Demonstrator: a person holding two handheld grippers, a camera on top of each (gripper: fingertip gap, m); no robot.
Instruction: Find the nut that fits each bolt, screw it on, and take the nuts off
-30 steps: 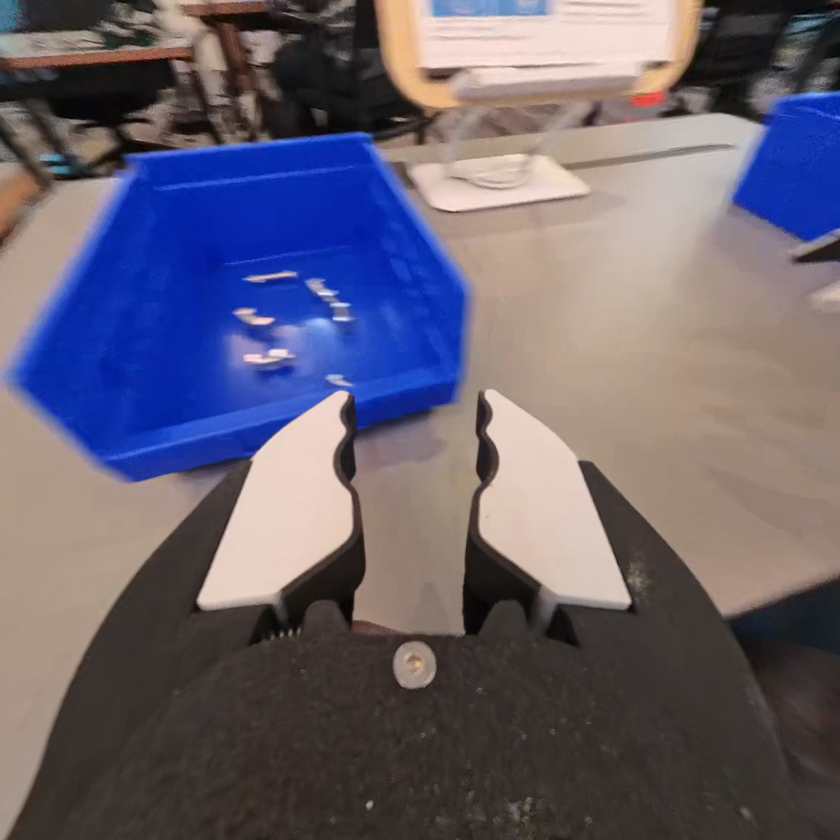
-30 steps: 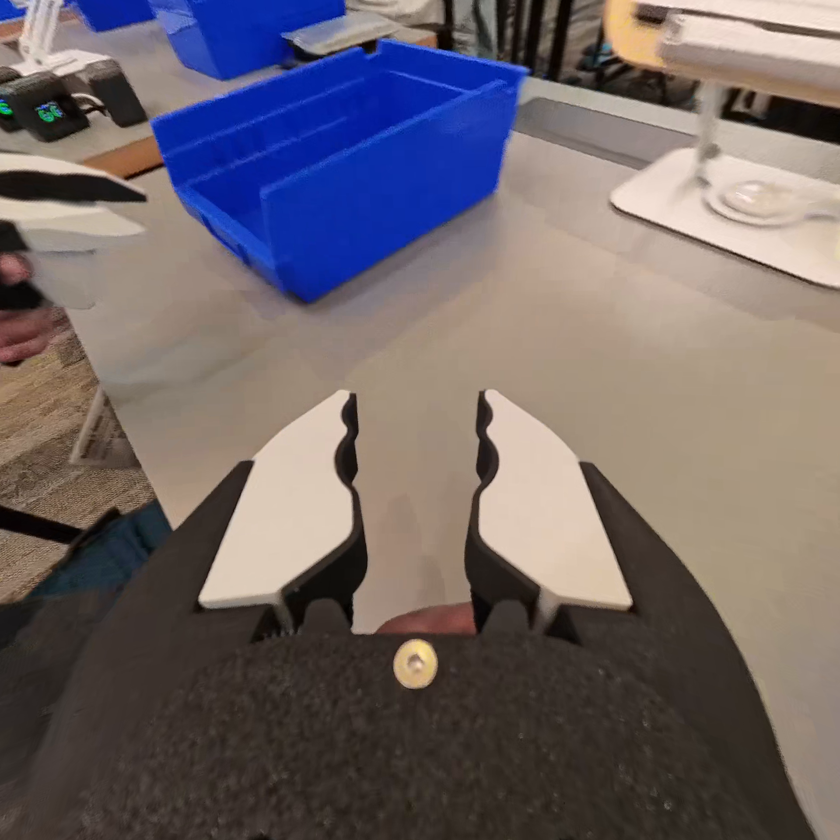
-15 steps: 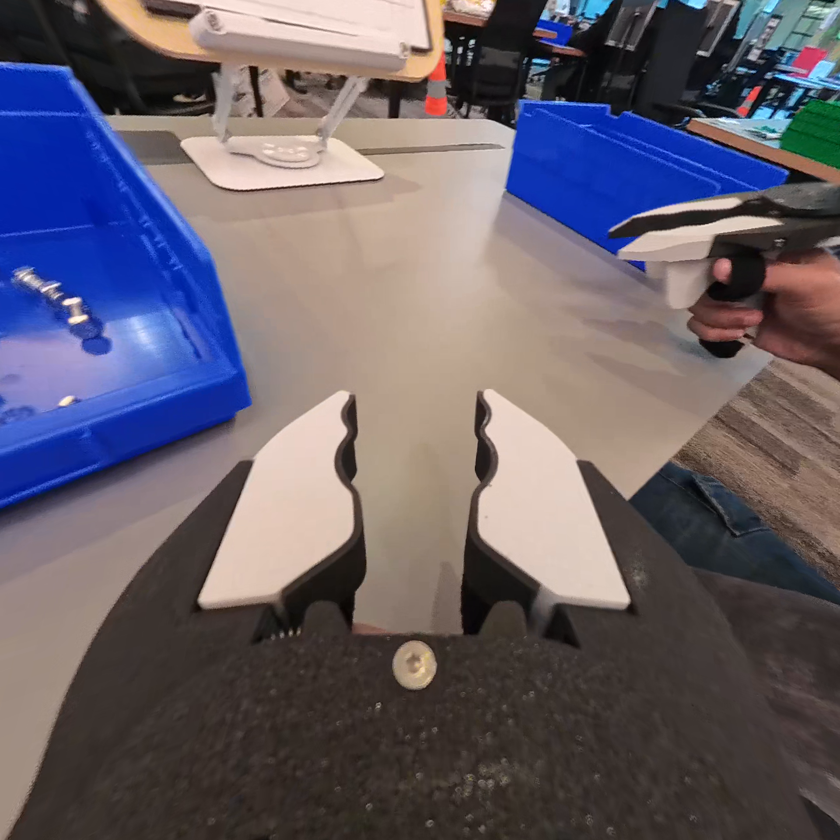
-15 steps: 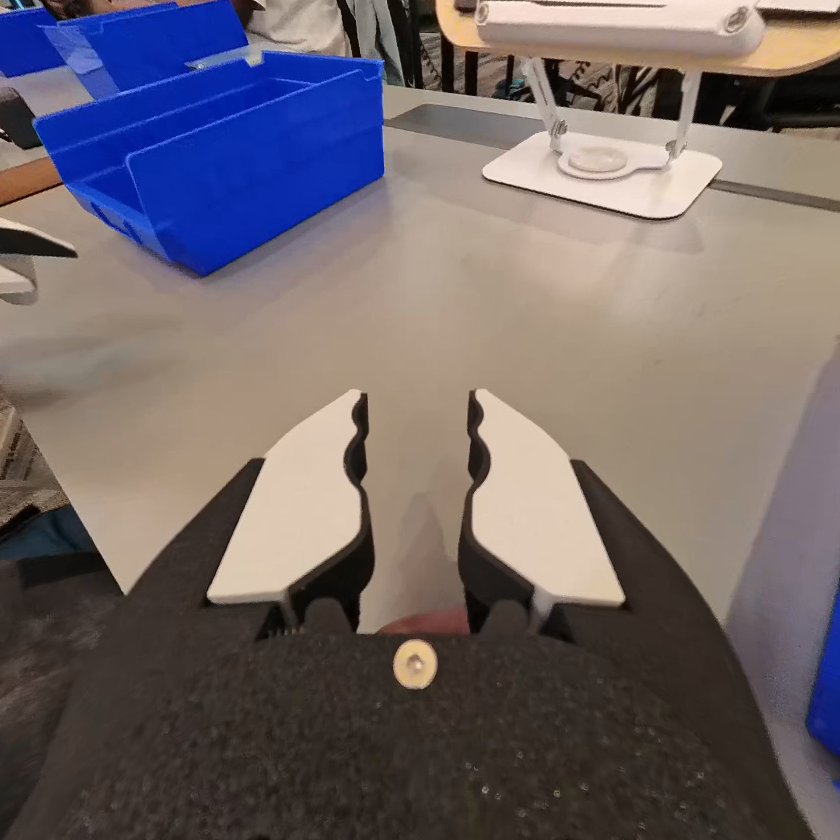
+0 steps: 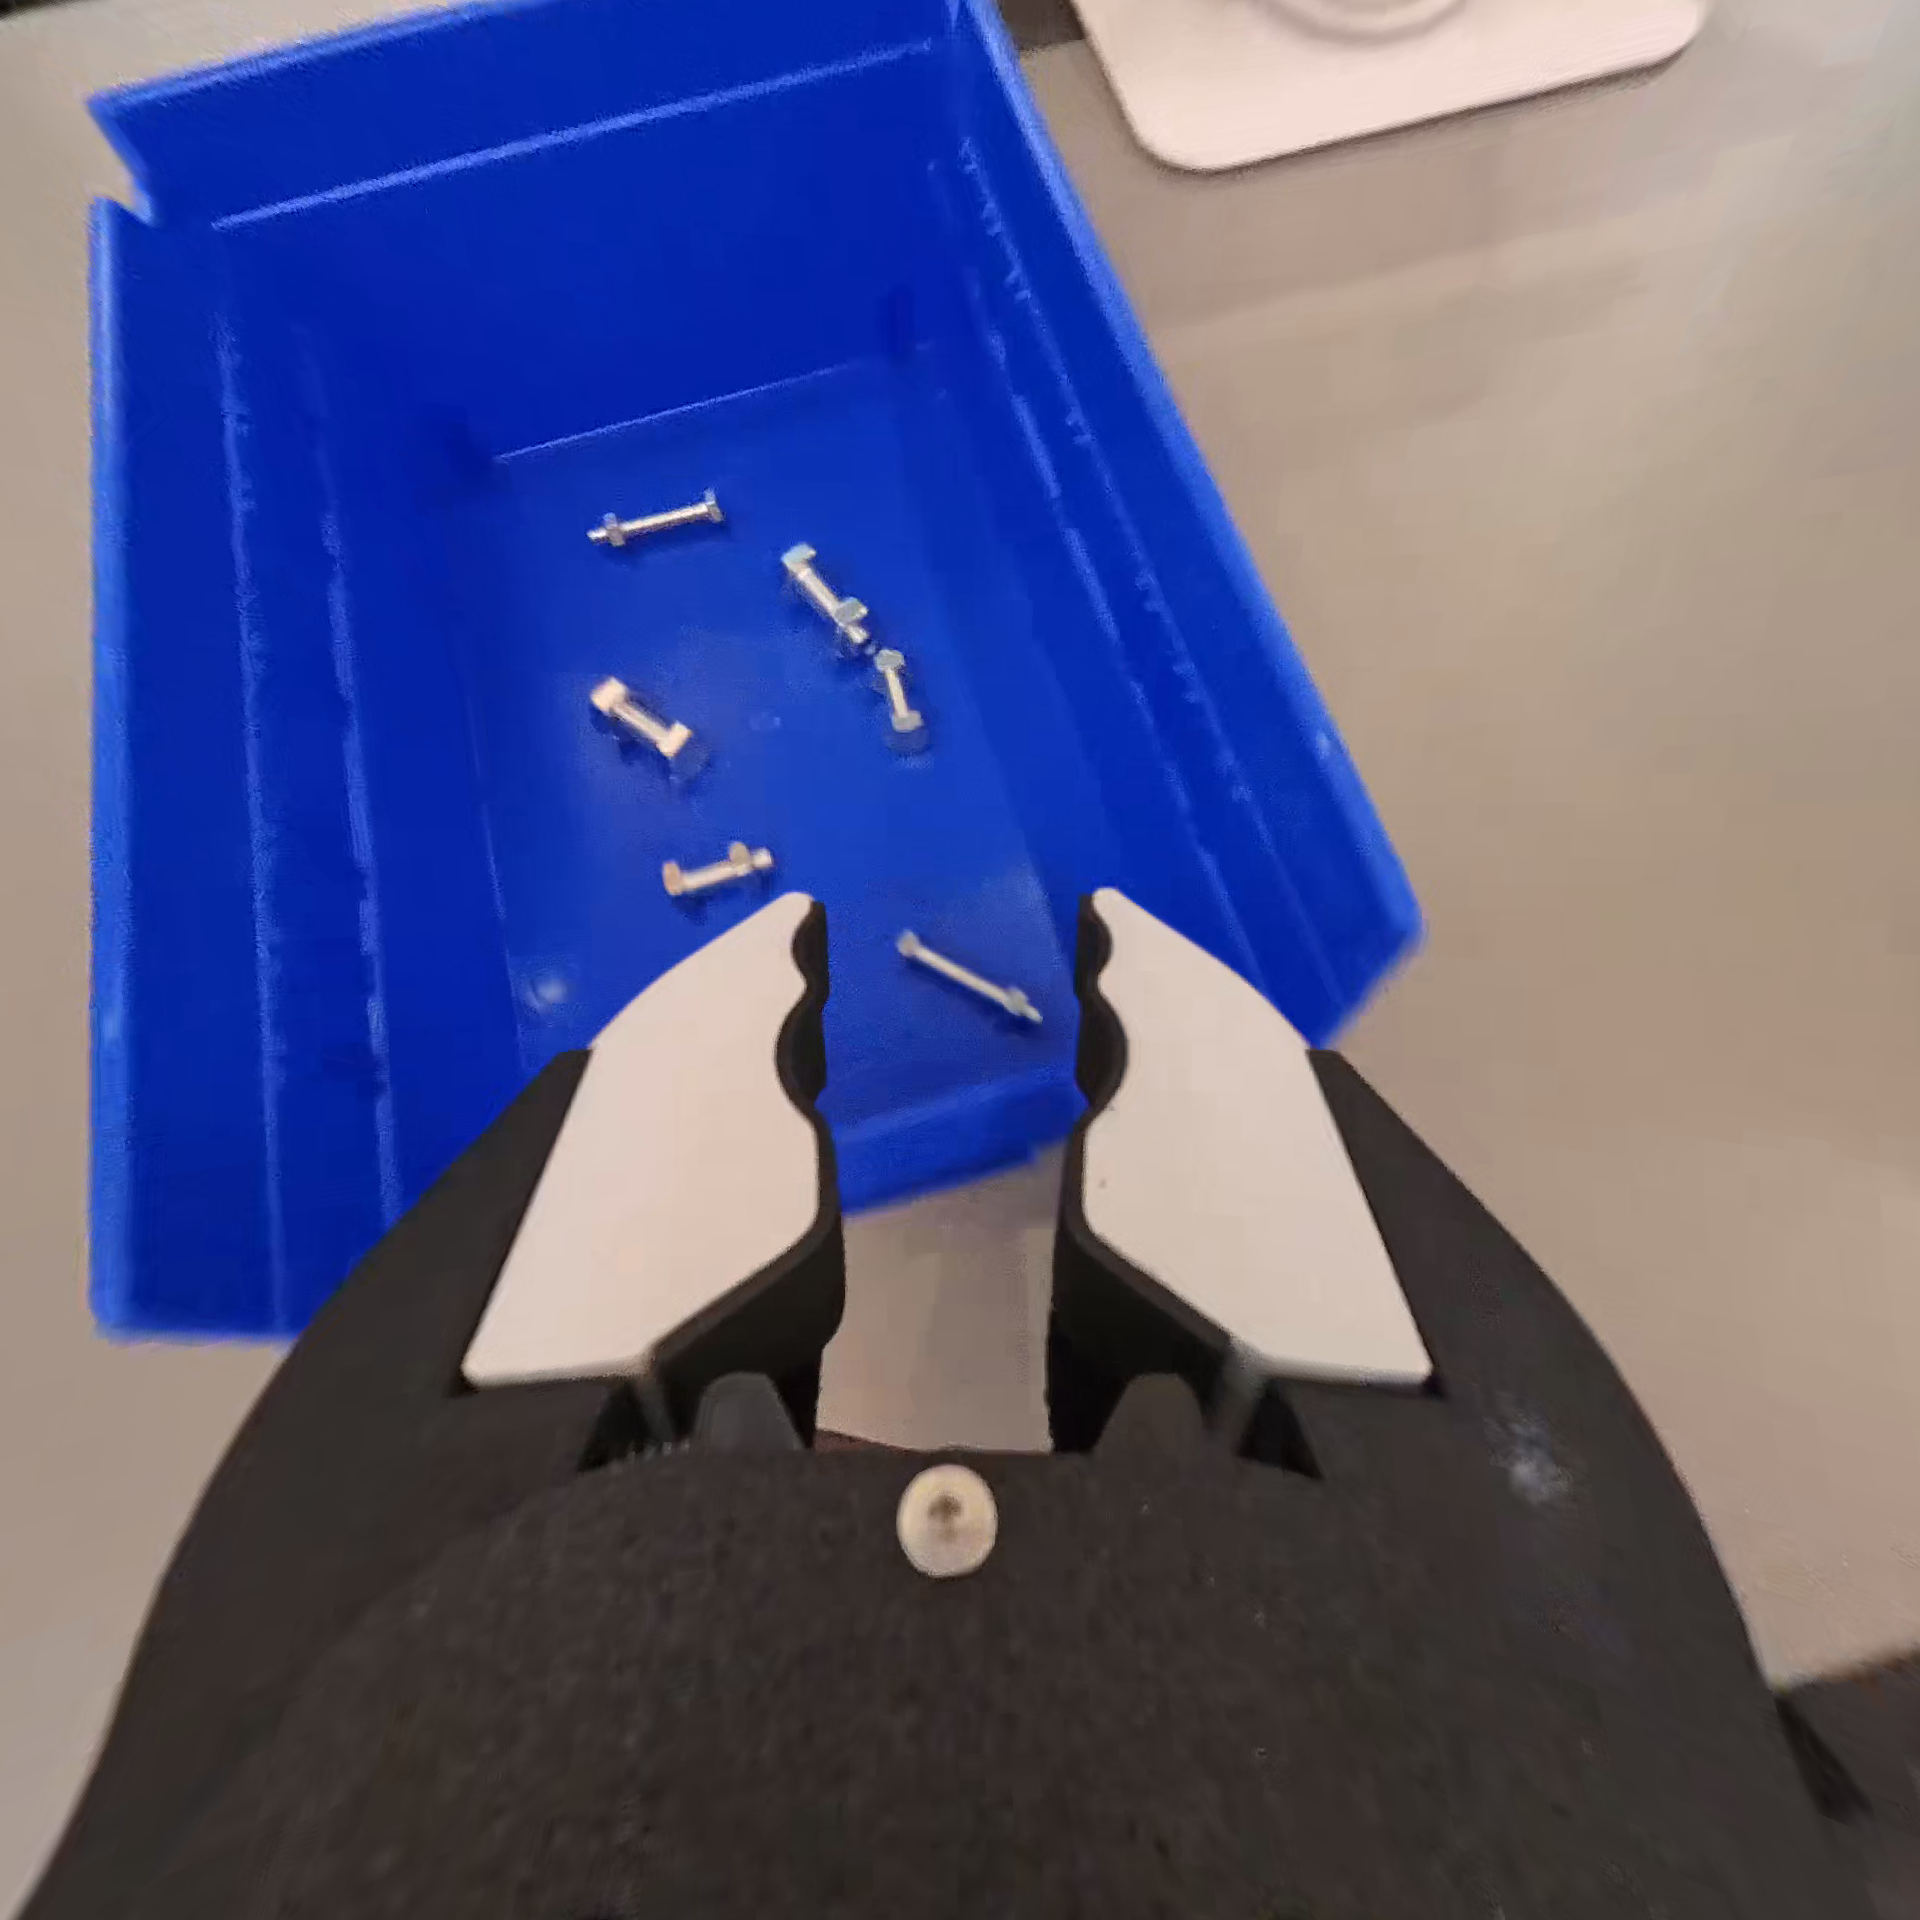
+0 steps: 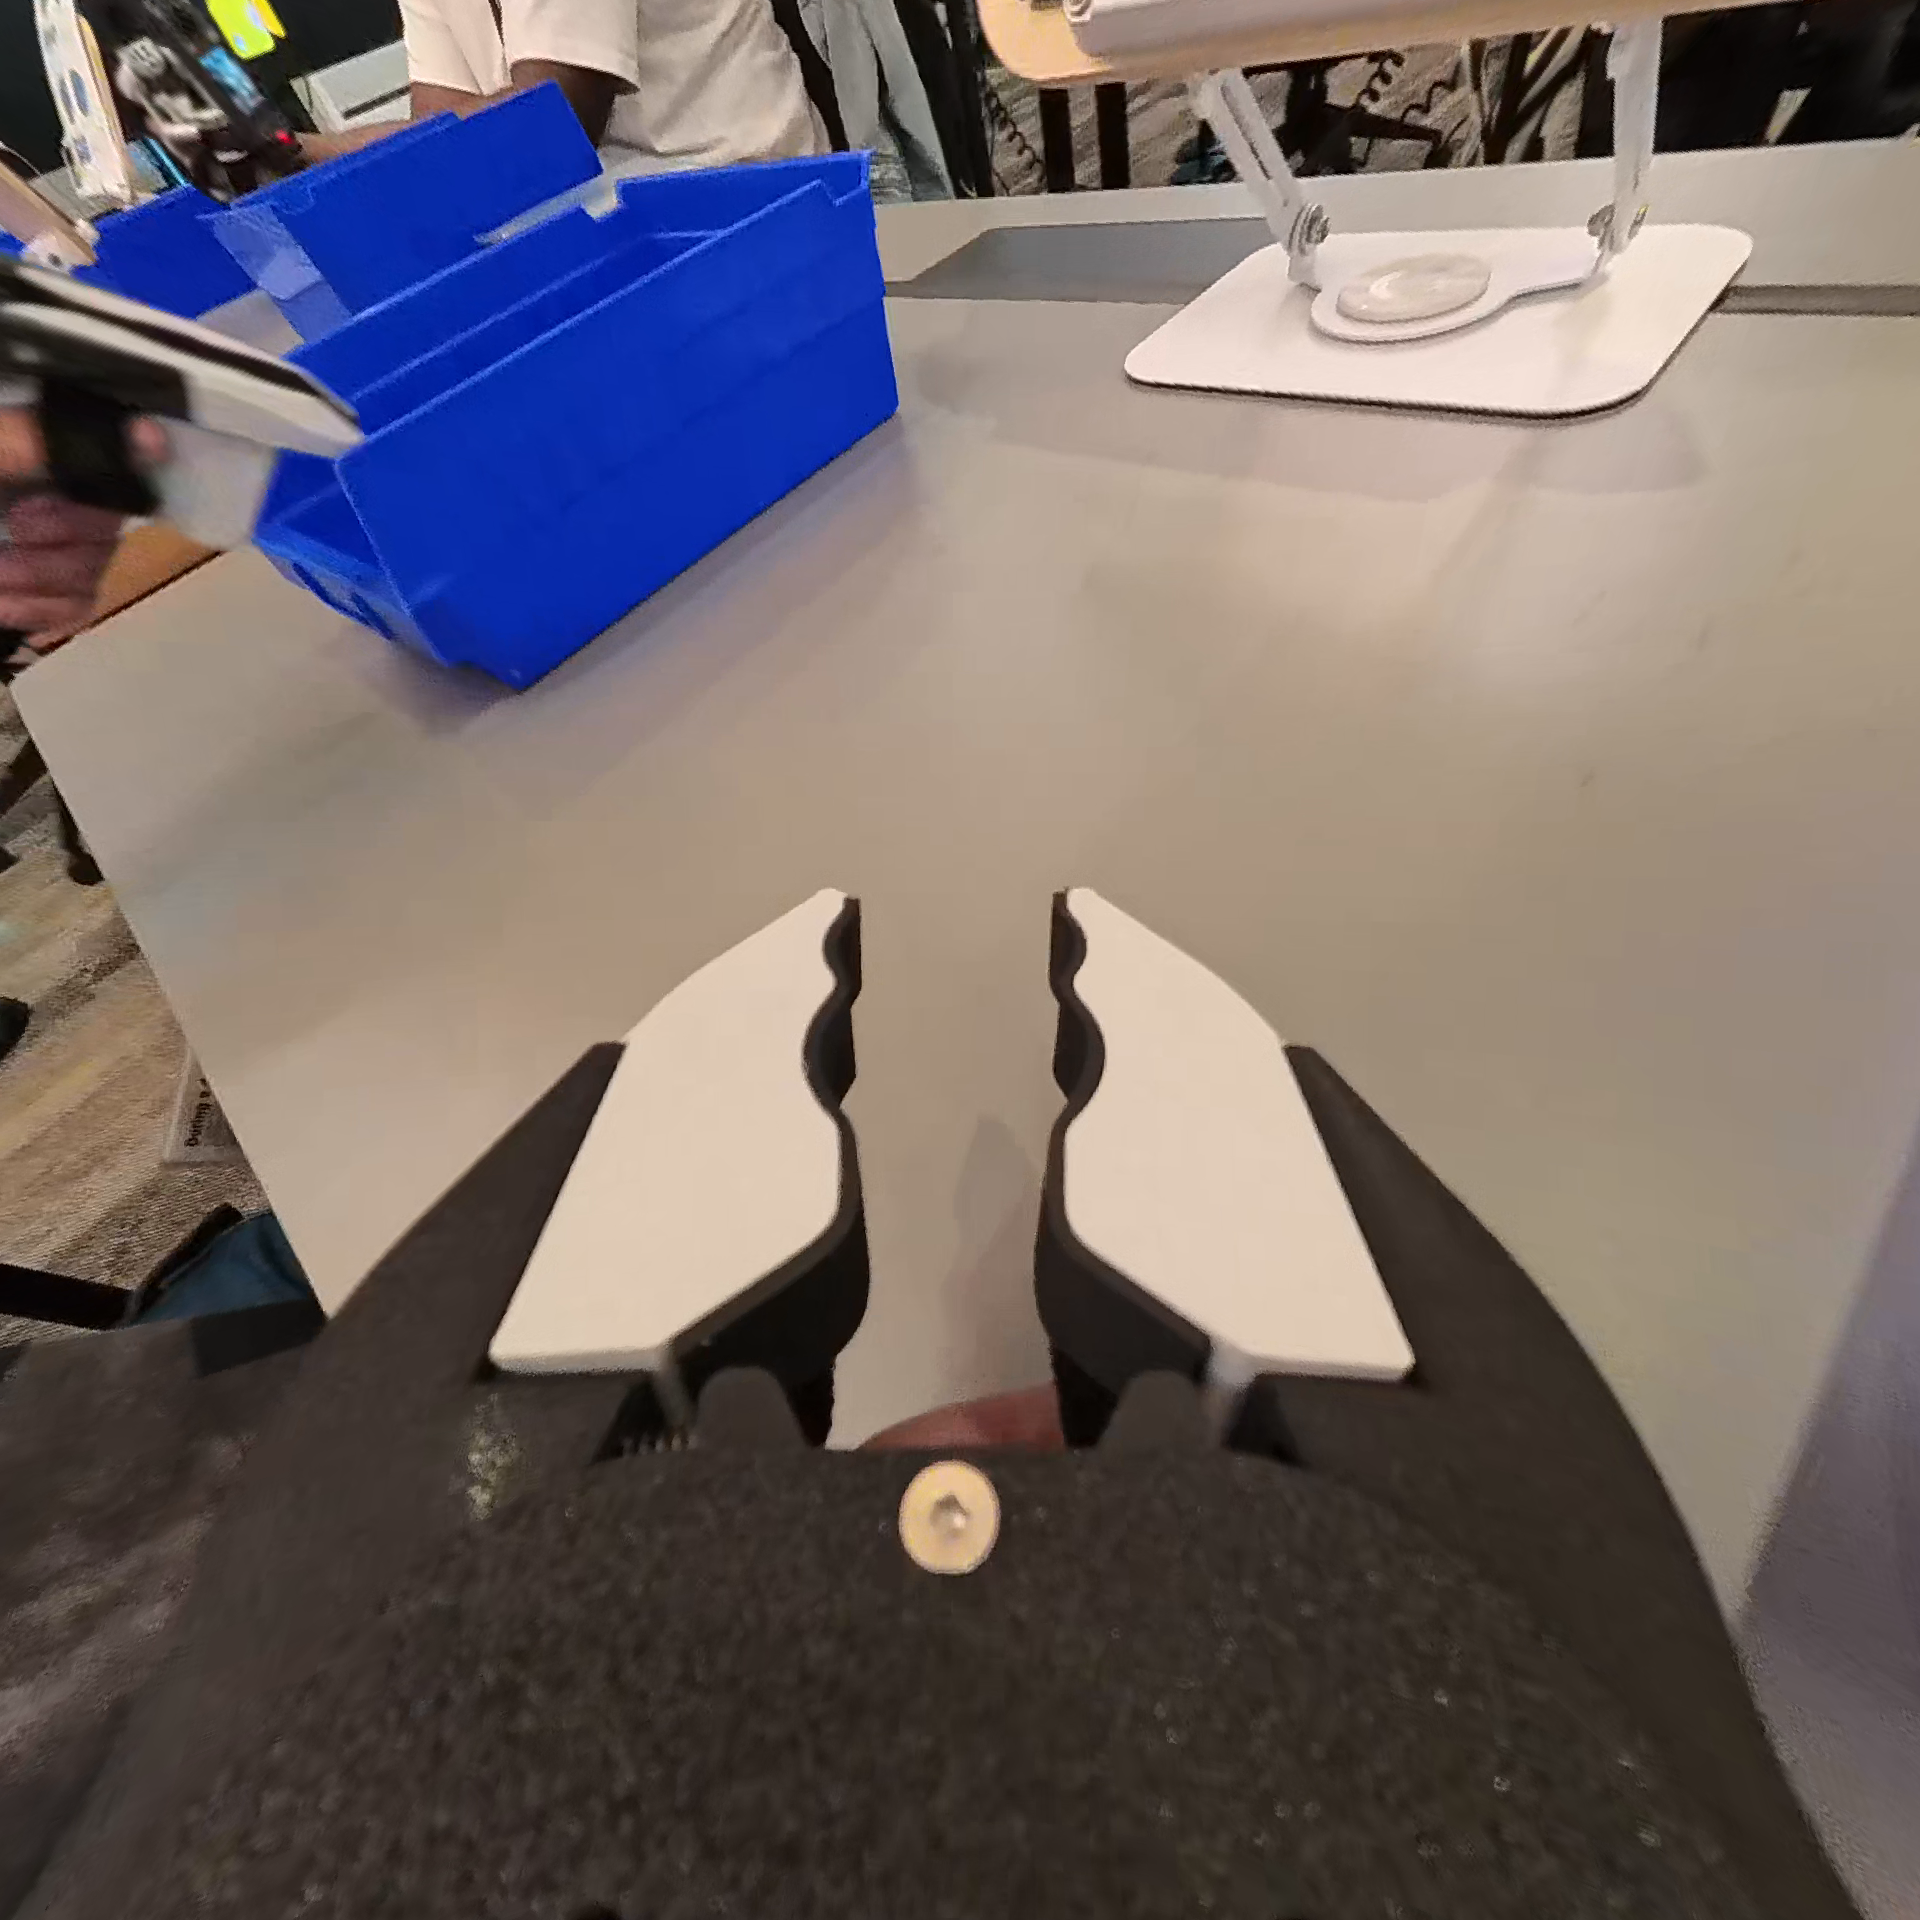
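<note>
Left gripper [image 5: 945, 914]: swung back over the blue bin [image 5: 312, 727], fingers spread, empty.
Bolts [image 5: 717, 871]: six, nuts on, scattered on the bin floor.
Right gripper [image 6: 954, 909]: spread, empty, over bare table [image 6: 1351, 727].
Meaning: probably picking one next.

The bin [image 5: 312, 727] is plain bright blue, and the bolts [image 5: 655, 520] in it are shiny silver. The surface [image 6: 1351, 727] is flat matte grey. Each tool has white fingers [image 5: 665, 1174] with black inner pads, set in a speckled black body. The stand base [image 6: 1455, 332] is white.
</note>
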